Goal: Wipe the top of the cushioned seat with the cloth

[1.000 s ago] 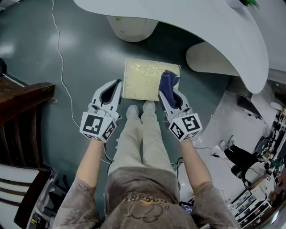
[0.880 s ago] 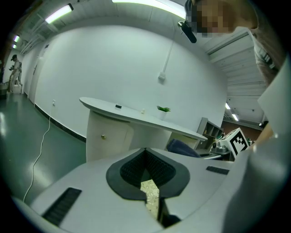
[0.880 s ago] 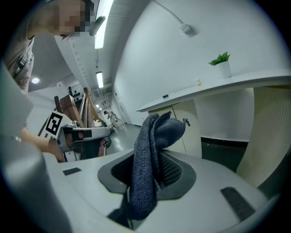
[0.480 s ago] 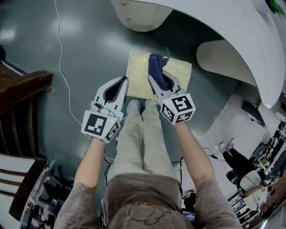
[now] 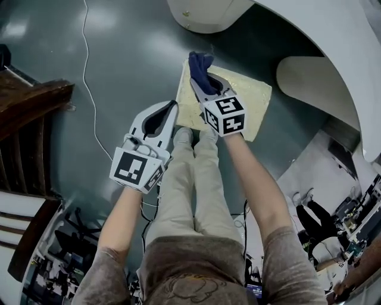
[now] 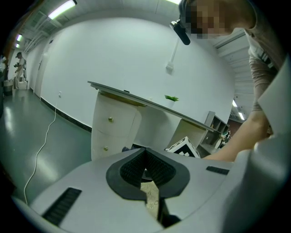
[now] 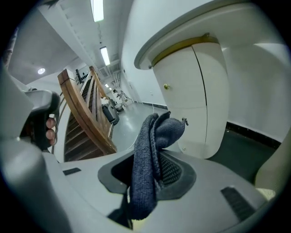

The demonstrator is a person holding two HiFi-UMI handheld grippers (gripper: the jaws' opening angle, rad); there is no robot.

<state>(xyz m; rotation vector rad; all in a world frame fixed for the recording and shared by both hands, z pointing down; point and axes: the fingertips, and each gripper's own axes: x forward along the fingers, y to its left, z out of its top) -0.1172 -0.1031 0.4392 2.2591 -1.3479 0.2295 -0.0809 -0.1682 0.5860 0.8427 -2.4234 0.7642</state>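
Seat: the pale yellow, square cushioned seat point(image 5: 244, 98) is sitting on the grey-green floor point(image 5: 131, 65), just past the person's shoes point(image 5: 183, 137) and near the white curved cabinet point(image 5: 208, 15).
Cloth: the dark blue knitted cloth point(image 5: 199, 67) is bunching at the seat's far left corner, standing up in a fold more than lying flat.
Right hand-held gripper point(image 5: 203, 83): its jaws are pinching the cloth, which is filling the gap between the pads.
Left hand-held gripper point(image 5: 169, 109): its jaws are pressing together on nothing, hanging by the seat's near left corner.
Step in hand: I'd judge a wiping stroke is running at the seat's far edge.
Doing it well: I'd be tipping the right jaws lower so more cloth is pressing flat. Then I'd be dragging in overlapping lanes toward the right edge, keeping the pinch firm.
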